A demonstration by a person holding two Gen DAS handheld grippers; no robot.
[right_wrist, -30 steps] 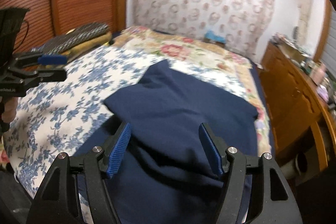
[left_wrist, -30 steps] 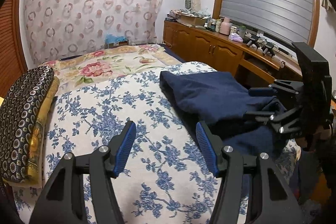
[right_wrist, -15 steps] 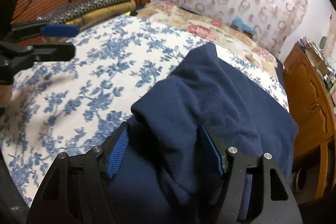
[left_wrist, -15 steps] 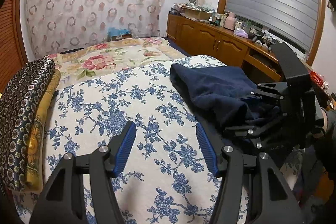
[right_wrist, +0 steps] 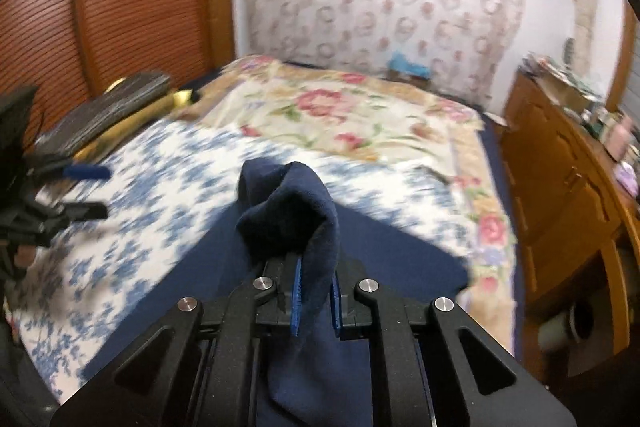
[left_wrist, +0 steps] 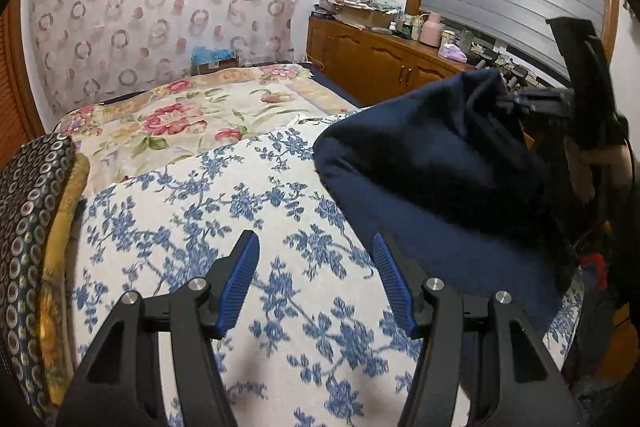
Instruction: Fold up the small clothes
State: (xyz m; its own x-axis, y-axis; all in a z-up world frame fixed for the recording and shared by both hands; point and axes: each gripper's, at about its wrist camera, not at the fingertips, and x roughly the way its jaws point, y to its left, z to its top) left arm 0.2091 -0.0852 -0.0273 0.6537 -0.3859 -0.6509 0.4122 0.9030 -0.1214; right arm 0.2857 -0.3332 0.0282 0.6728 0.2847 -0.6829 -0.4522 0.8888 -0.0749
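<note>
Over at 2 o'clock from the left gripper, the navy garment hangs bunched from the right gripper, whose jaws just closed on a fold. Left jaws sit wide w/ nothing between, over the floral bedspread; the garment's lower edge at 3 o'clock is prob the left's nearest grab.

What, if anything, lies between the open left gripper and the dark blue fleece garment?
Nothing visible: only bare blue-flowered bedspread separates the left gripper from the dark blue fleece garment, which the right gripper has pinched and raised.
</note>
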